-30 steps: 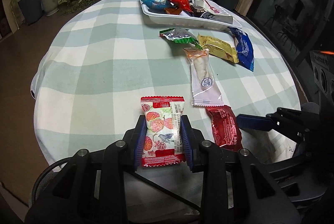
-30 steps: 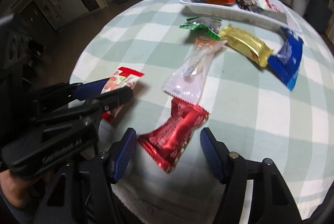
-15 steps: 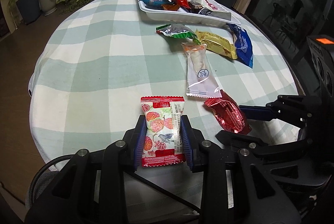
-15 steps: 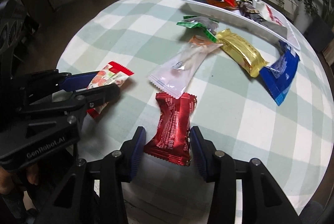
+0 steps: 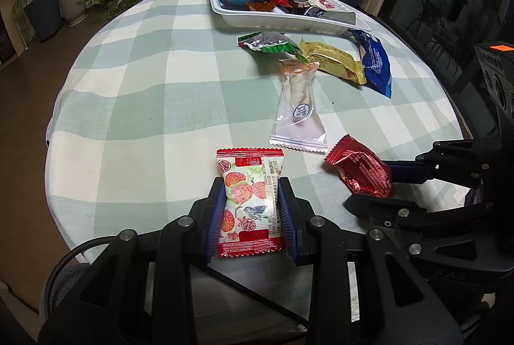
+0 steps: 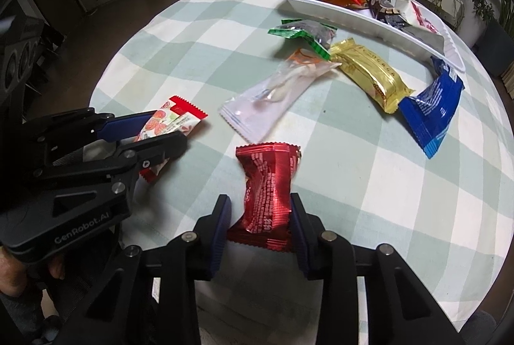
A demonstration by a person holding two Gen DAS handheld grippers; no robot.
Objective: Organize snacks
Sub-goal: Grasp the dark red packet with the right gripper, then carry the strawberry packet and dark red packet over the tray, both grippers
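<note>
a fruit-print packet (image 5: 250,200) is pinched between the left gripper (image 5: 250,210) pads, and the right gripper (image 6: 260,222) jaws are closing on a red foil packet (image 6: 268,187), presumably for the white tray (image 5: 279,20) across the table.

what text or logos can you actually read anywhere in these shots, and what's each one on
"GenRobot.AI": on the black body of the left tongs.
Red double-happiness sign: on the fruit-print snack packet.
Print on the red foil packet, gold packet and blue packet: too small or blurred.
</note>
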